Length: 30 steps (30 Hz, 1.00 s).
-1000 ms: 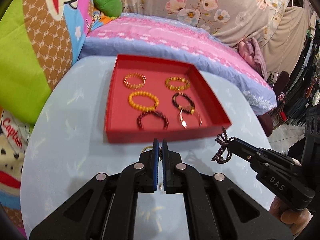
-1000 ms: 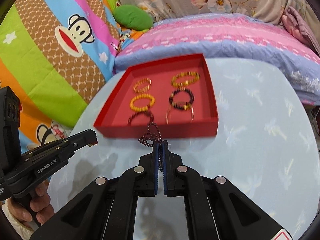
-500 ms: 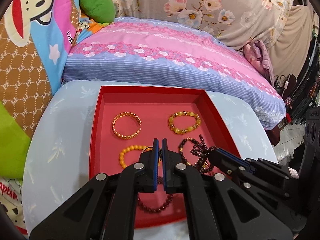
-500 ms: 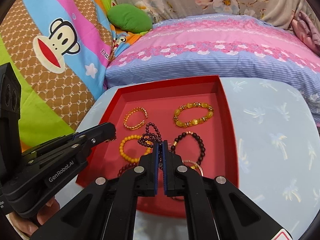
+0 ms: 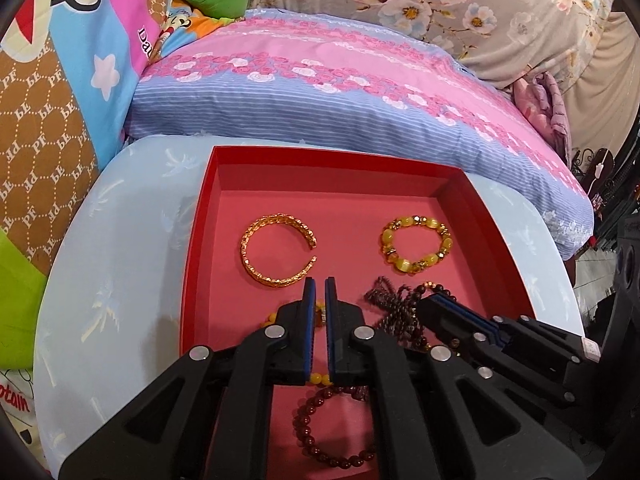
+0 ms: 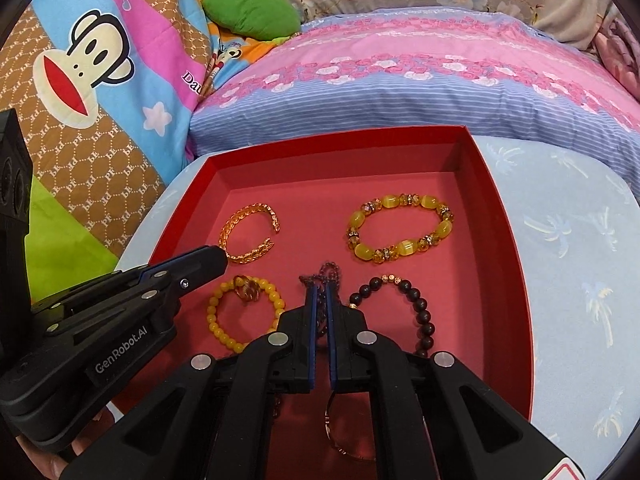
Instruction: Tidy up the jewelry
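Note:
An open red tray holds a gold cuff, a yellow stone bracelet, a yellow bead bracelet, a black bead bracelet, a dark red bead bracelet and a thin bangle. My left gripper hovers low over the tray. Its jaws are opening with a narrow gap and nothing between them. A small gold ring lies inside the yellow bead bracelet, just beyond its tip. My right gripper is starting to open, and a dark bead strand is still pinched between its pads.
The tray sits on a round pale blue table. A pink and blue striped pillow presses against the table's far edge. Colourful cartoon bedding rises on the left. A hand grips the left tool.
Both grippers moved forward from the table's front edge to low over the tray. The gold ring left the left jaws and now lies in the yellow bead bracelet. The strand came along.

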### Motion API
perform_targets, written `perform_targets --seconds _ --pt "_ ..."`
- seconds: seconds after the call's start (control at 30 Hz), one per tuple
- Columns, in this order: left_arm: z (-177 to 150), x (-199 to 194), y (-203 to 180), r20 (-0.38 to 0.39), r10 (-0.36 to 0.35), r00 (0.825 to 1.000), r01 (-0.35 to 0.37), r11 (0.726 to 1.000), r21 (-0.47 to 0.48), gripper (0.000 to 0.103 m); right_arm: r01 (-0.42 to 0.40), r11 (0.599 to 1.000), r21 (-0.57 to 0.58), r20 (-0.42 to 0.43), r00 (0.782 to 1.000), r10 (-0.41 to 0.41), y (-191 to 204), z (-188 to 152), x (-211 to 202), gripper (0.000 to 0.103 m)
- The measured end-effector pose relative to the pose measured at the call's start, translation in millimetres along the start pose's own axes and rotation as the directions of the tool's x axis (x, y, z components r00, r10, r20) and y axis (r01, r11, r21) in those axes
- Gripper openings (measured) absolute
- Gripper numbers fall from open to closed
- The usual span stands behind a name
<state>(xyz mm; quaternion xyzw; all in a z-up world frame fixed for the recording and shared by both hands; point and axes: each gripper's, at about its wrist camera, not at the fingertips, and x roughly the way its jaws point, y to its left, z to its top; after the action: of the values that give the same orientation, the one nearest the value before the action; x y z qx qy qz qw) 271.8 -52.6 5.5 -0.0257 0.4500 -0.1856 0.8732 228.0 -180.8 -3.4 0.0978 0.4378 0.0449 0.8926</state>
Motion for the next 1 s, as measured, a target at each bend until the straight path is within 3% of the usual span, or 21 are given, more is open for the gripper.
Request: perform_targets --seconds 0.03,0.1,0.17,0.63,1.0 --pt "-0.8 -0.7 0.9 0.004 0.004 1.000 -0.004 1.000 -0.003 0.013 0.005 1.000 -0.003 0.003 1.000 -0.005 0.5 0.3 -0.9 0.008" --pt "-1.7 -3.4 1.9 0.011 0.015 1.000 -0.015 1.000 -0.008 0.029 0.011 1.000 -0.006 0.015 1.000 -0.011 1.2 -0.5 -5.2 0.008" --pt "-2.9 -7.7 2.6 0.022 0.016 1.000 -0.016 1.000 -0.012 0.035 0.010 1.000 -0.005 0.025 1.000 -0.010 0.7 -1.9 -11.0 0.009" --pt "-37.7 -60.2 -14.2 0.071 0.012 0.997 -0.014 0.999 0.030 0.035 0.000 1.000 0.013 0.069 0.998 -0.001 -4.6 -46.6 -79.2 0.009" --pt "-99.5 -100.4 -12.3 0.049 0.016 0.999 -0.016 1.000 -0.002 0.035 0.030 0.999 0.038 0.037 0.999 -0.032 -16.7 -115.3 -125.4 0.010"
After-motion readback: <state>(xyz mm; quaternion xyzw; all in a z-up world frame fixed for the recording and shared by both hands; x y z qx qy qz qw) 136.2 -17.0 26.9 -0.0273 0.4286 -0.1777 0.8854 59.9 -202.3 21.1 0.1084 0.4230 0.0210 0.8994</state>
